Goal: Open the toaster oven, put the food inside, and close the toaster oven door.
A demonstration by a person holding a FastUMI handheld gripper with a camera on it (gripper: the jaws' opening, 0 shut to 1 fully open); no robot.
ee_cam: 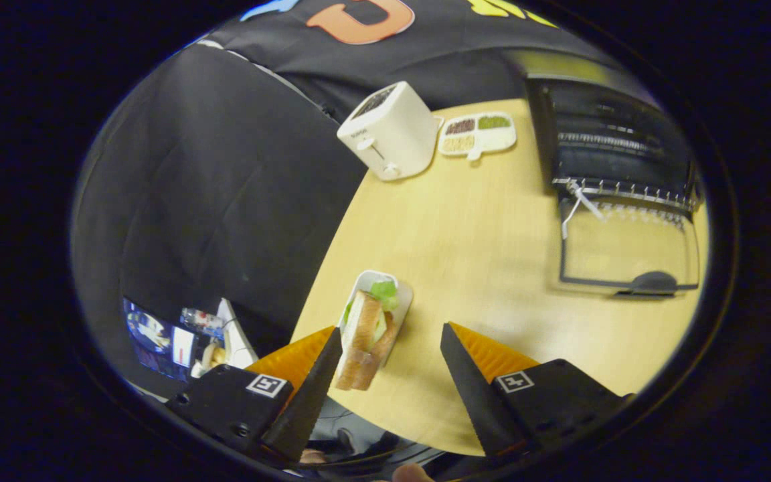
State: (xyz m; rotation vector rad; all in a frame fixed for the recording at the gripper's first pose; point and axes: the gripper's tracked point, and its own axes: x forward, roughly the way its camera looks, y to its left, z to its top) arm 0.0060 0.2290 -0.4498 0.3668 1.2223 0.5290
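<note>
1. The gripper (392, 348) is hovering above the table (466, 227) with its jaws spread wide and nothing between the pads.
2. The sandwich (367, 335) is lying in a small white tray (404, 294) just ahead of the fingers, closer to the left finger (318, 375) than to the right one, near the table's front-left edge.
3. Its long axis is running roughly along the direction the fingers are pointing, leaning slightly toward the right finger at the far end, so the jaws look about aligned to close across its narrow width.
4. The toaster oven (613, 140) is sitting well apart, beyond and to the right, with its glass door (626, 251) already lying open flat on the table.
5. A white toaster (389, 130) and a divided snack dish (478, 134) are standing at the far edge, left of the oven.
6. The stretch of table between sandwich and oven is looking free, so the carry should have open room.
</note>
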